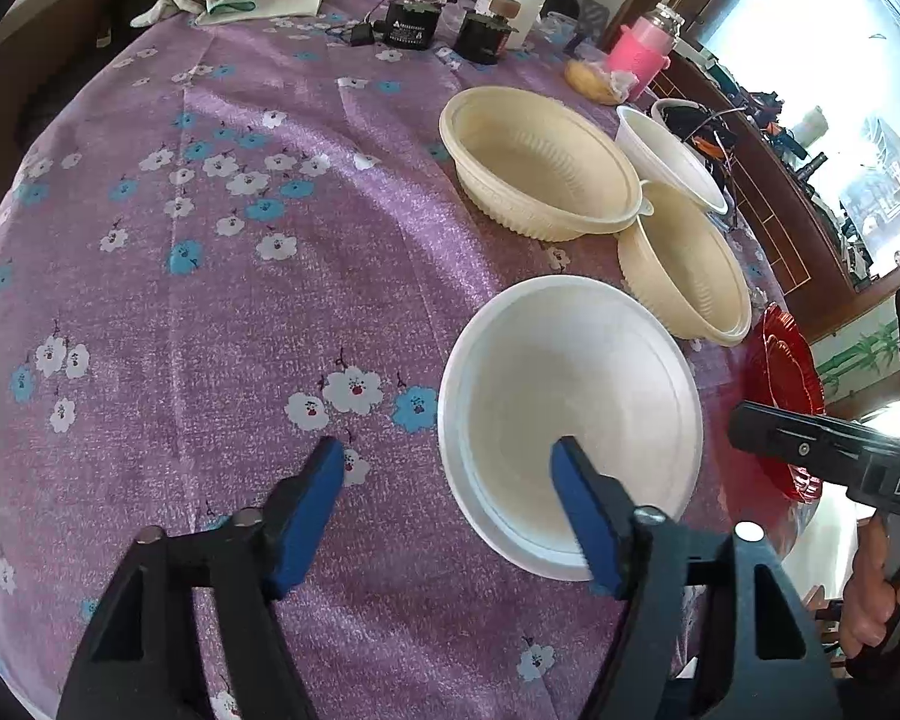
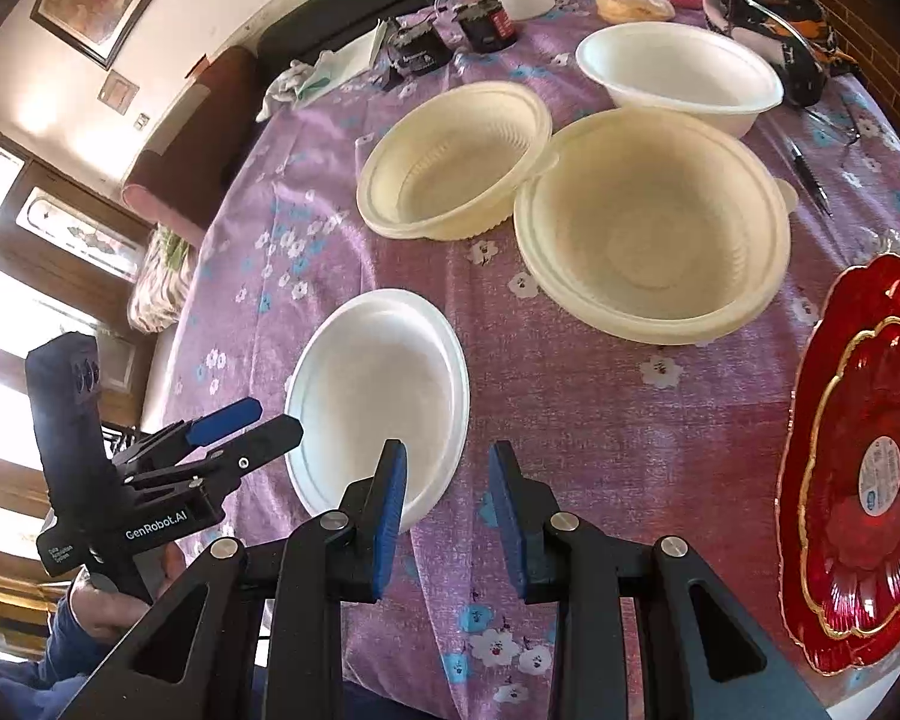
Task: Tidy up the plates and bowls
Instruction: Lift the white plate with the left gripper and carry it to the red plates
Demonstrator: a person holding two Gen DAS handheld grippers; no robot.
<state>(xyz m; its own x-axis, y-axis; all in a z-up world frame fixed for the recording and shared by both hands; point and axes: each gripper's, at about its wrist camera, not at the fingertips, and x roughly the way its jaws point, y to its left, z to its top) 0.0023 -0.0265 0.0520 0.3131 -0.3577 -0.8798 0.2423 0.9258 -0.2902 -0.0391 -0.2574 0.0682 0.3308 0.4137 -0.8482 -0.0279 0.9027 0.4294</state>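
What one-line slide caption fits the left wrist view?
Open left gripper straddling the white bowl's near rim, cream bowls behind, on floral purple tablecloth.

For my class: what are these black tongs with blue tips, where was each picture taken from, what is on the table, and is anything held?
No robot here: a person holds a hand tool in each hand, each with a camera looking along its blue-tipped tongs. One picture comes from the left tongs, the other from the right tongs; each also shows the other tool at its edge.

On the purple flowered cloth lie a white bowl nearest, two cream bowls whose rims meet, another white bowl, and red plates that appear stacked. Jars and clutter sit at the back.

Nothing is held. The left tongs straddle the white bowl's rim without gripping; the right ones stand open beside it.
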